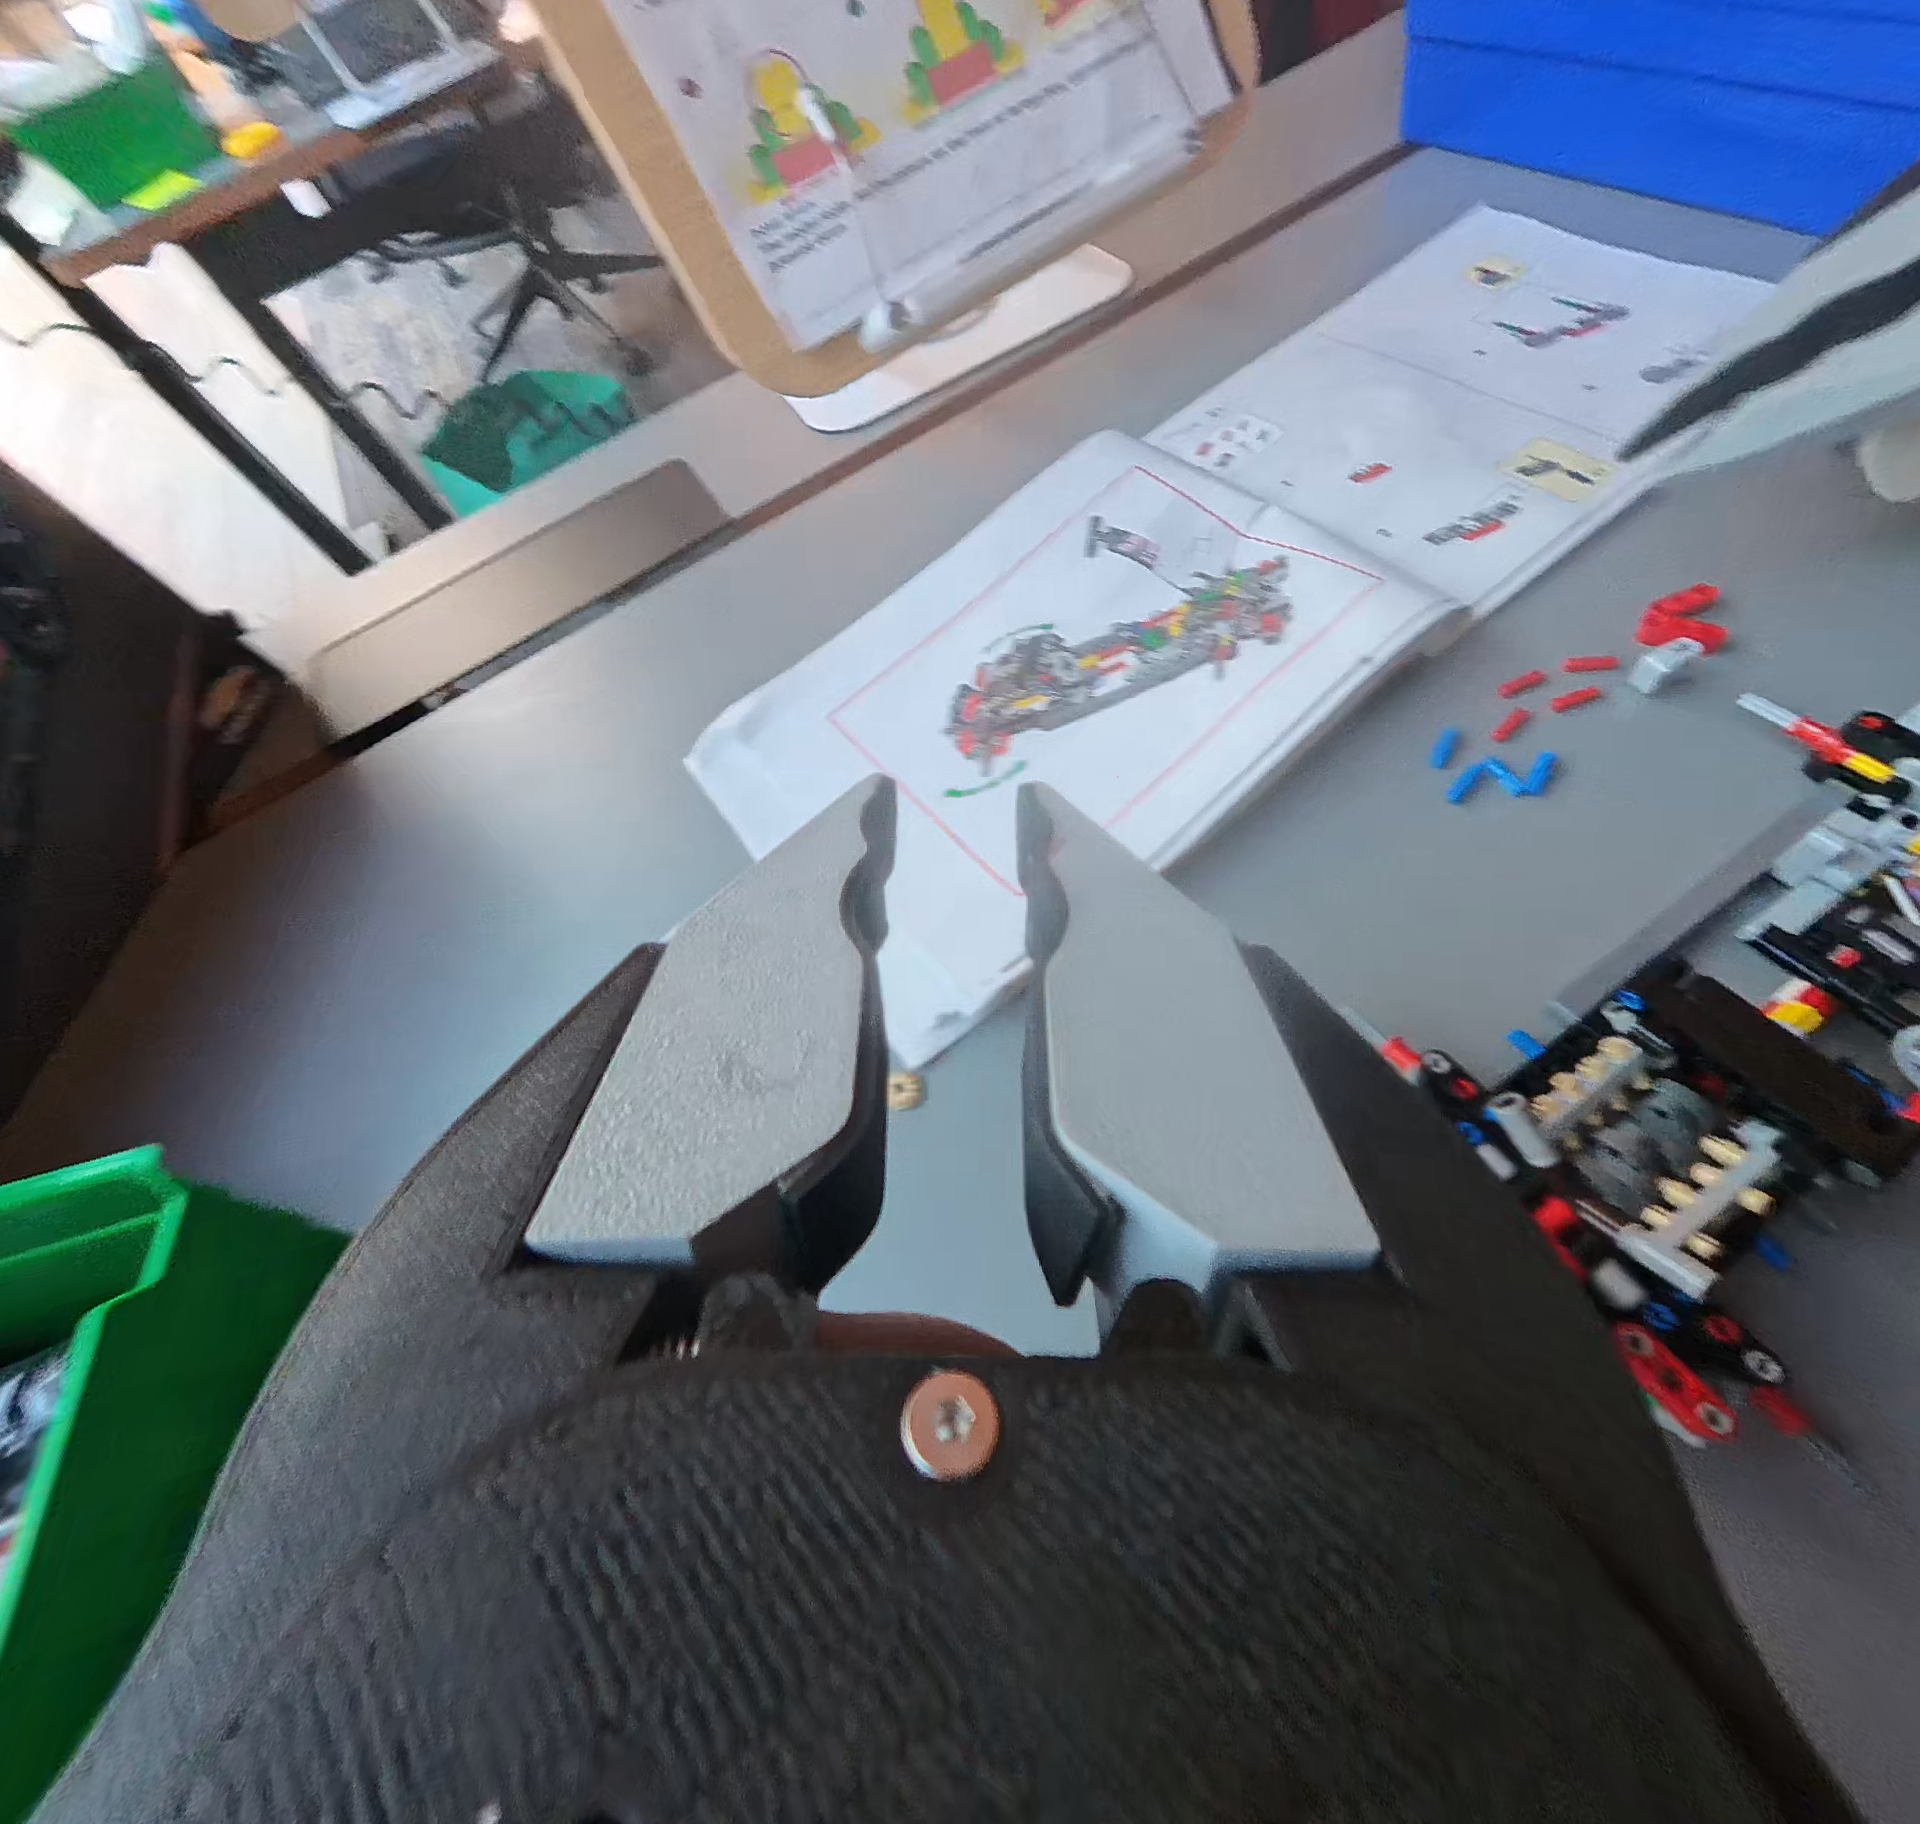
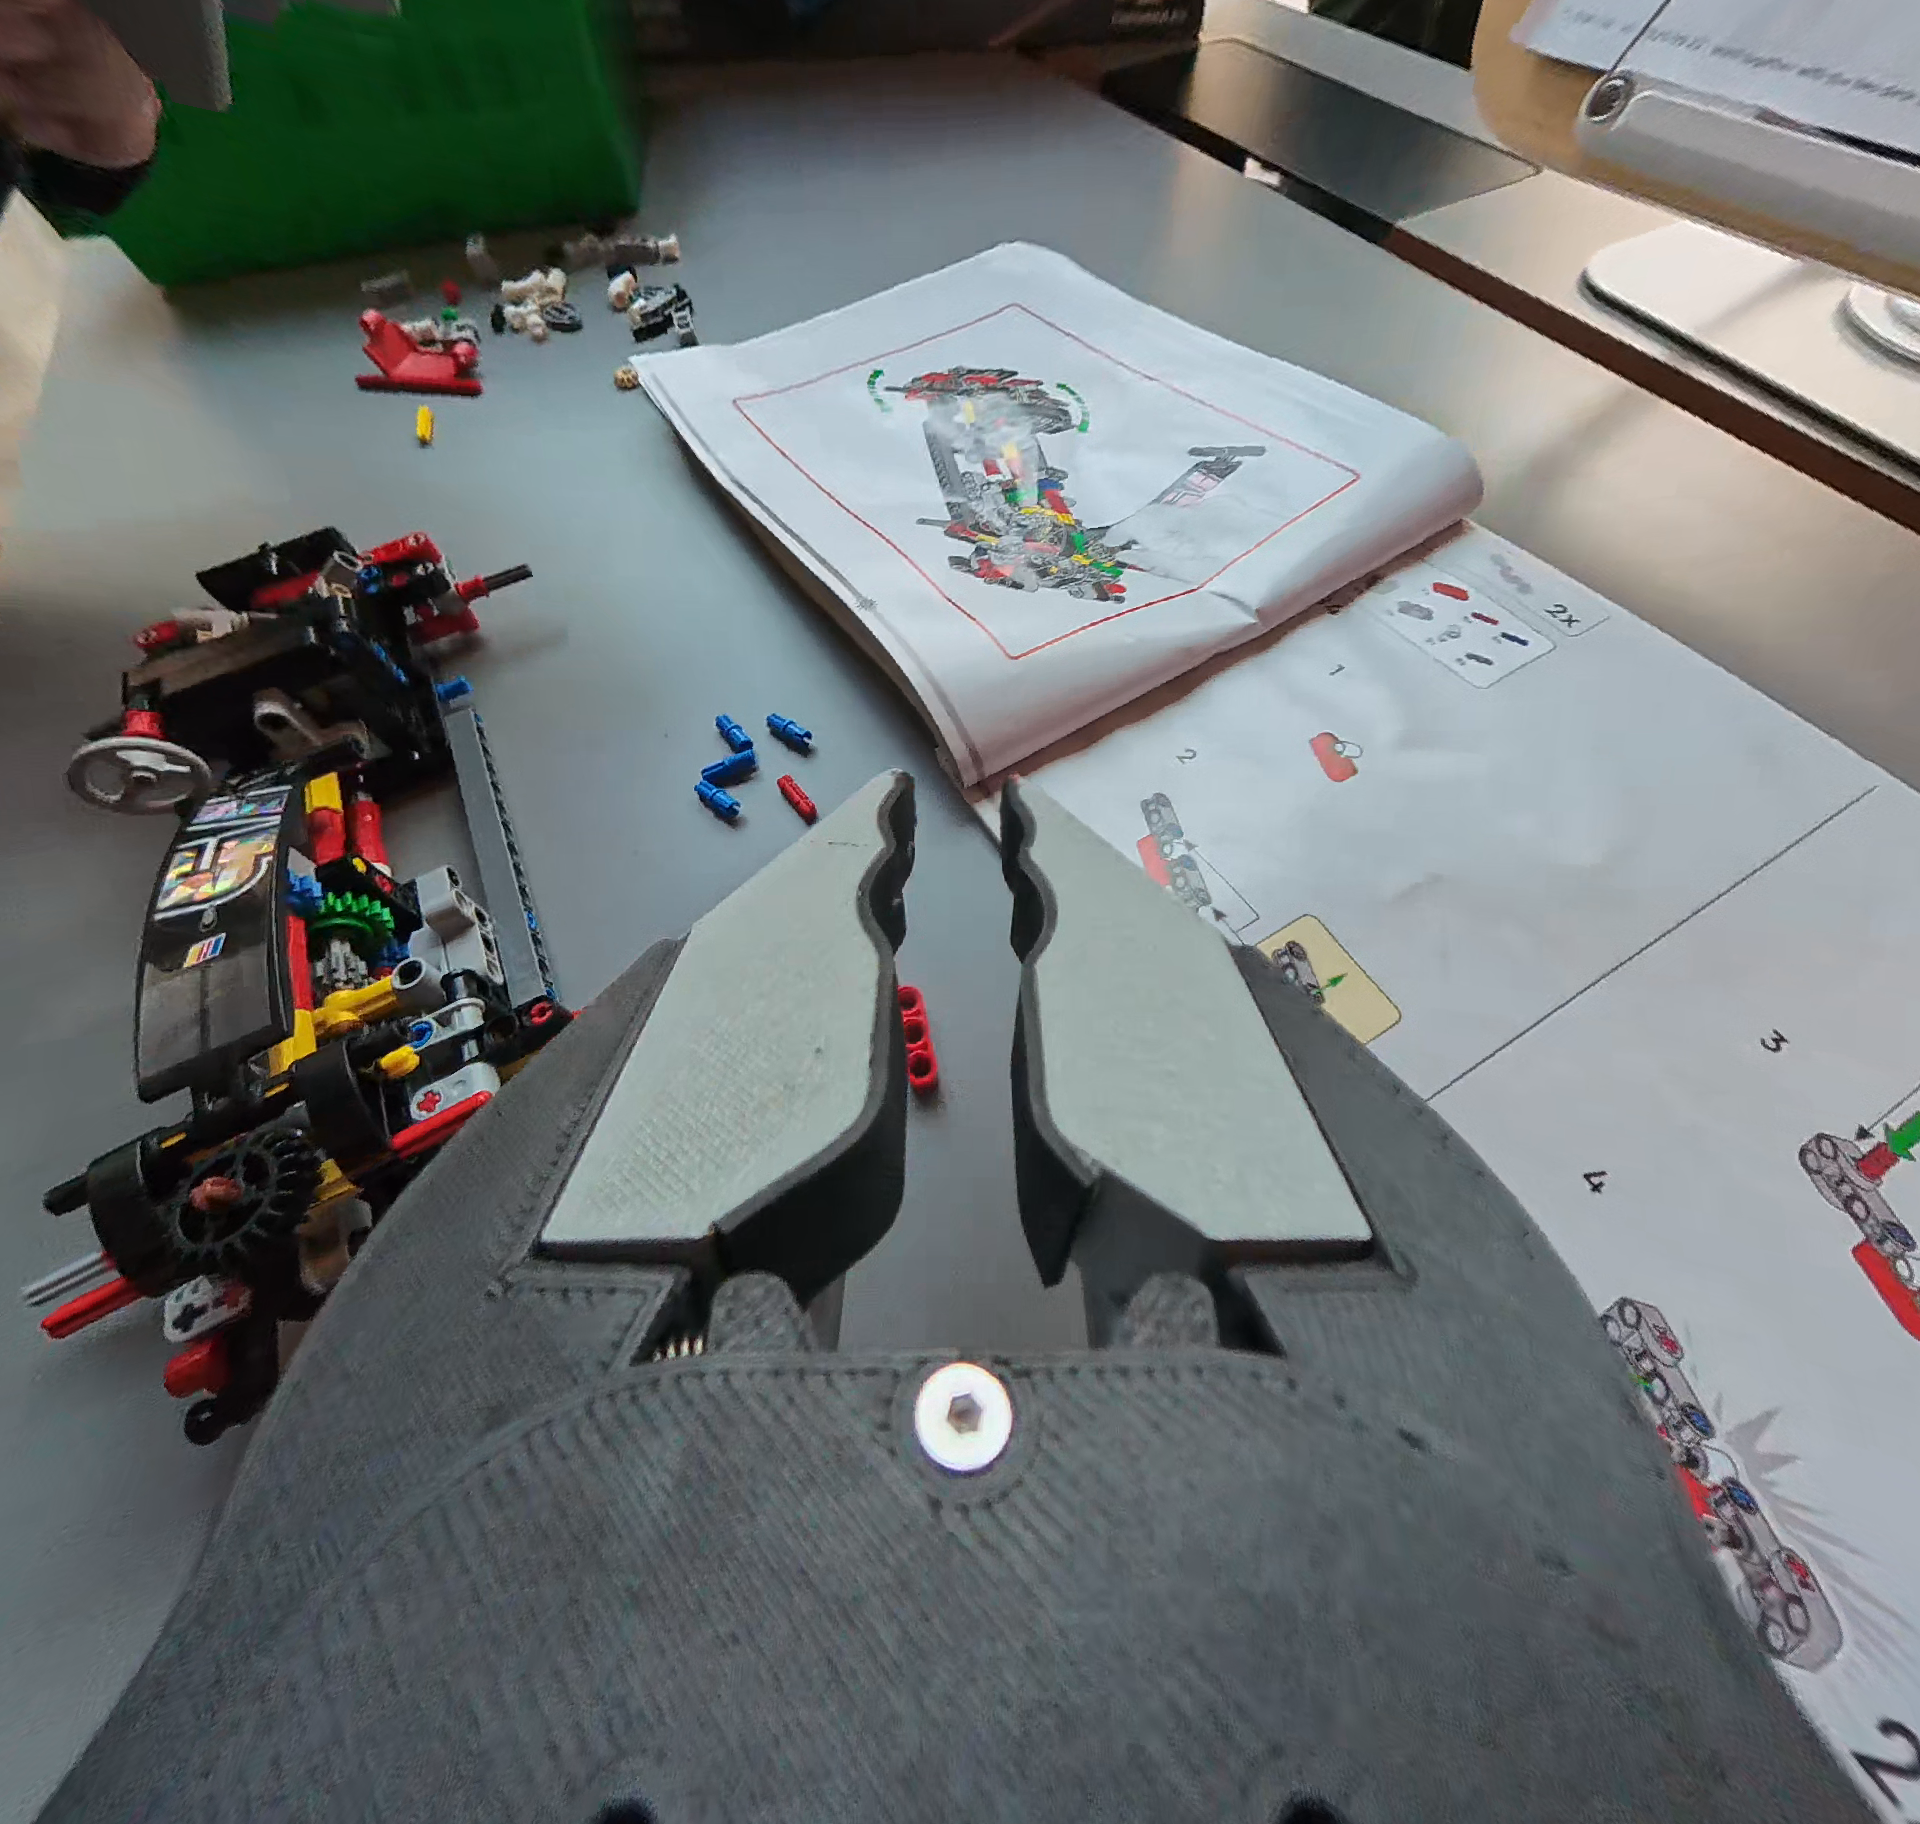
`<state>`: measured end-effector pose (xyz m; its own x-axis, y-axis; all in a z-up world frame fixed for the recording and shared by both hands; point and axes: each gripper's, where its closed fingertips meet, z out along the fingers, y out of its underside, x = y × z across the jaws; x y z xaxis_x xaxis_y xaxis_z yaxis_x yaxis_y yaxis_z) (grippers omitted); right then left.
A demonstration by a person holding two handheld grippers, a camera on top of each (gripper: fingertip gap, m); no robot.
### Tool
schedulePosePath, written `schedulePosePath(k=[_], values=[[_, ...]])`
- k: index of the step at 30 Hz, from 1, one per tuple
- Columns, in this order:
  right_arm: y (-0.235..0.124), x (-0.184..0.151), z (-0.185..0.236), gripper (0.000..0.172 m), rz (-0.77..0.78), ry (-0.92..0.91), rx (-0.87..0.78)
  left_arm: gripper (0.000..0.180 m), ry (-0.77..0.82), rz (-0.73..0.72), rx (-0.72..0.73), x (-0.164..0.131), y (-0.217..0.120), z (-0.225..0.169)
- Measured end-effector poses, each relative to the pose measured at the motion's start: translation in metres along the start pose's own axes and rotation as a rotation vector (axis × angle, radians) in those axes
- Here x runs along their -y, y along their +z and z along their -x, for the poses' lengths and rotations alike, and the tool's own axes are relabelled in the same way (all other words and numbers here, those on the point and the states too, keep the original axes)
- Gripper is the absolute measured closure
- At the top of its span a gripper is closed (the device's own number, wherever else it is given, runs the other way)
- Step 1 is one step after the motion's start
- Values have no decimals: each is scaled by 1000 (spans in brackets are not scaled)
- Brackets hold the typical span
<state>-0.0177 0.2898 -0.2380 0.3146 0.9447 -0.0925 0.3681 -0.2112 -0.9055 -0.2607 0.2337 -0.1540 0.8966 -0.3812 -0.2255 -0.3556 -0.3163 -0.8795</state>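
Note:
My left gripper (image 1: 956,798) is open with nothing between its fingers; it hovers over the near corner of an open instruction booklet (image 1: 1143,673) on the grey table (image 1: 468,891). My right gripper (image 2: 956,787) is also open and holds nothing; it hovers at the booklet's (image 2: 1039,486) near edge. A short red beam (image 2: 920,1036) lies on the table under its fingers, untouched. Blue pins (image 2: 743,756) and a red pin (image 2: 797,798) lie just left of its fingertips. A partly built brick car (image 2: 312,891) lies at the left, and shows in the left wrist view (image 1: 1662,1151).
A green bin (image 2: 395,112) stands at the back left, with loose small parts (image 2: 540,299) in front of it. Blue crates (image 1: 1662,60) and a board on a stand (image 1: 904,112) are at the table's far side. Red pins (image 1: 1548,694) and blue pins (image 1: 1496,777) lie beside the booklet. Some 25 cm of space lies between my two pairs of fingers. Measured from the fingertips, the red pin (image 2: 797,798) is 8 cm or so from the right gripper and 25 cm from the left. It turns up in the left wrist view (image 1: 1508,729) as well.

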Motion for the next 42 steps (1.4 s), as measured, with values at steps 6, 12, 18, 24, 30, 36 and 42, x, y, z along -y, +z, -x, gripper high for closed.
schedulePosePath(k=[6,12,18,24,30,36,42], values=[[0,-1,-8,158,-19,31,-14,163,-73,-25,184,-3,-29,63],[3,-3,-9,159,-22,51,1,162,-122,24,167,-21,-29,74],[1,-2,-13,161,-36,60,-13,162,-101,41,146,-25,-21,66],[0,-2,-13,162,-37,59,-15,162,-99,59,141,-29,-16,64],[-1,1,-12,164,-44,51,-17,162,-94,73,142,-33,-13,64],[-1,2,-12,164,-47,59,-25,162,-101,83,142,-37,-13,66],[-5,3,-19,166,-47,63,-66,162,-107,112,136,-46,-4,63]])
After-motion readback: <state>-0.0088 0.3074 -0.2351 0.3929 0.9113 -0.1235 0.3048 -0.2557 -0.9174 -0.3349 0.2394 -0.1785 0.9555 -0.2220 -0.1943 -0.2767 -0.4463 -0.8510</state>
